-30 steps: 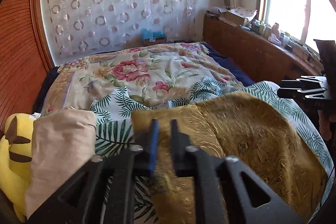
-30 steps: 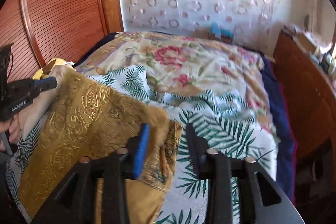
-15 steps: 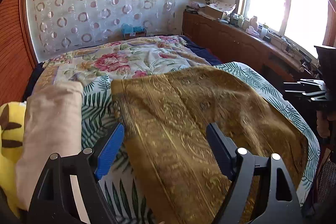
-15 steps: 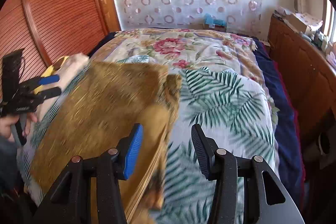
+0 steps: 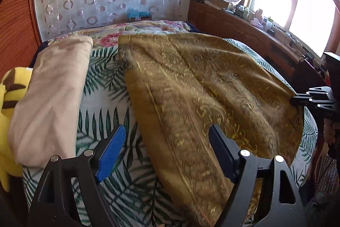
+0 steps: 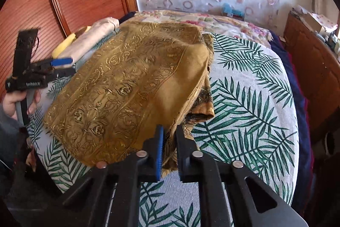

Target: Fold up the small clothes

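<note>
We had right gripper [image 6: 169, 150] jaws pinching gold cloth [image 6: 131, 86] near edge; left gripper [image 5: 167, 152] jaws wide, cloth's long side directly ahead.

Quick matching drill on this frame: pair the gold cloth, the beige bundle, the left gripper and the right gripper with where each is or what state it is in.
Things:
1. gold cloth
2. beige bundle
3. left gripper
4. right gripper

States:
A. jaws wide apart, holding nothing
B. spread on the leaf-print bedspread
C. jaws closed on the cloth's edge
D. beside the yellow plush toy

Pairs: 1-B, 2-D, 3-A, 4-C
</note>
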Demonstrator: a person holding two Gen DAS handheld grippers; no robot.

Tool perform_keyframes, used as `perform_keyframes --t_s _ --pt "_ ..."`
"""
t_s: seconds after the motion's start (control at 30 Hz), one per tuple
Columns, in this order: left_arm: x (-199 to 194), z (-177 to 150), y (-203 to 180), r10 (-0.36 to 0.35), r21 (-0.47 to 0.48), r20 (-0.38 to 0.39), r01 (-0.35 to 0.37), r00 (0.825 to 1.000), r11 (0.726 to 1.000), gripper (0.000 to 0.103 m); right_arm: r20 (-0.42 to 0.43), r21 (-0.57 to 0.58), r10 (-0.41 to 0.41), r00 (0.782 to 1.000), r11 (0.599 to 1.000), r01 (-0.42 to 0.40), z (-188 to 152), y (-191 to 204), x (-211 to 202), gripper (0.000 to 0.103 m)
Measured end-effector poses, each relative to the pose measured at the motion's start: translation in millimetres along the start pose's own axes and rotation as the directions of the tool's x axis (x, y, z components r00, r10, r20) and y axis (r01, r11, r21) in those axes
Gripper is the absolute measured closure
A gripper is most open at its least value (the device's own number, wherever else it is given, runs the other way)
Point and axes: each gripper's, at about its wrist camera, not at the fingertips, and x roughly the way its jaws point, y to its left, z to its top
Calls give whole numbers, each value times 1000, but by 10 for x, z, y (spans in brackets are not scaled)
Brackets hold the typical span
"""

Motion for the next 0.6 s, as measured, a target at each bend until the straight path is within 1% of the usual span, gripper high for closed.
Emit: perform_keyframes --t_s 0.03,0.1,0.2,0.3,0.47,0.5,0.53,0.6 --pt "-17 -36 1 -2 -8 -4 2 1000 1000 22 8 3 -1 1000 1000 1 -14 -23 -28 97" --pt "-53 -119 -8 3 -15 -9 -3 1000 1000 22 51 -9 -21 998 1000 21 -36 -40 -128 97" --pt "-74 -213 -12 -3 -27 -23 3 1000 1000 22 49 26 -7 999 1000 6 -66 -122 -155 97" --pt "-77 -290 -30 7 -32 -39 -8 999 999 22 43 44 -8 999 999 6 -75 -153 -112 97" --pt "-96 -372 -60 22 -33 -50 -24 998 999 22 70 41 -30 997 999 27 -83 -89 -37 97" --pt "-103 -379 -67 25 -33 -50 -26 998 999 22 75 41 -36 997 999 33 -79 -81 -41 96" --pt "-109 -386 -65 26 -34 -51 -28 998 999 22 79 39 -42 996 998 39 -80 -67 -17 91" --pt "-118 -403 -72 28 -37 -53 -30 998 999 22 89 30 -65 994 998 63 -71 -46 -10 87"
